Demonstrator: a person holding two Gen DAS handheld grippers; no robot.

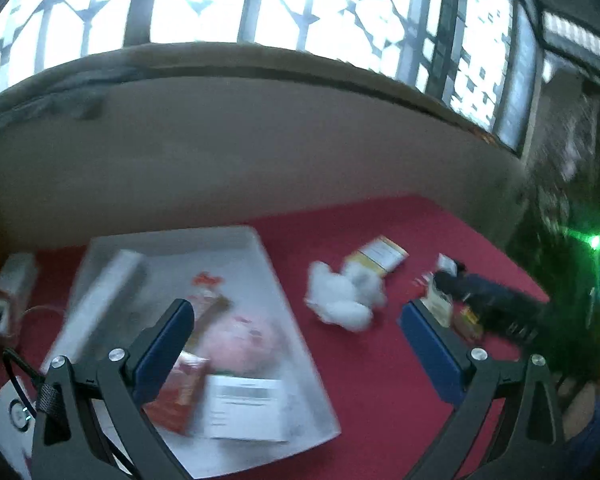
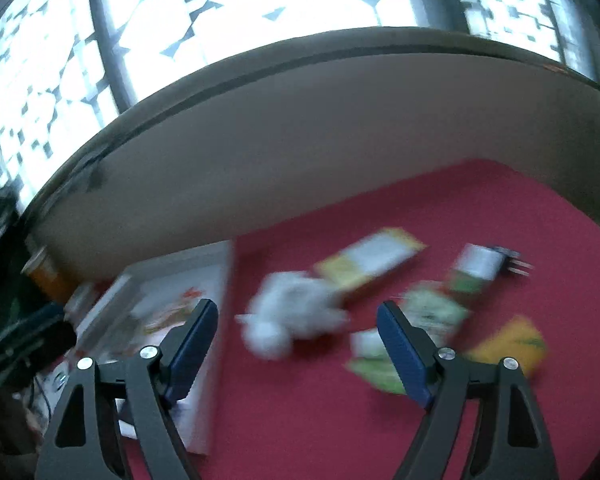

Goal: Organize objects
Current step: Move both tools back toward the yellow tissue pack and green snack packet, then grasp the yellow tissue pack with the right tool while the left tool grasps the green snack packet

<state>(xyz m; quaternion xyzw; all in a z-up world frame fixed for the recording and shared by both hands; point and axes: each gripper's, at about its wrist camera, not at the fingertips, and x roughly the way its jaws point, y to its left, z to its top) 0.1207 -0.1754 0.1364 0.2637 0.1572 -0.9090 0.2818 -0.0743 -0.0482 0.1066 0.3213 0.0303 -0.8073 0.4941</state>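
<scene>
Sorting looks half done, since the white tray [image 1: 260, 256] at nine o'clock already holds packets while the white plush toy [image 1: 342, 296] lies on the red cloth [image 1: 360, 380] at twelve, both left gripper [image 1: 296, 328] and right gripper [image 2: 296, 328] gaping empty.

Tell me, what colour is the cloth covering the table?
Red cloth, seen best in the right wrist view.
</scene>
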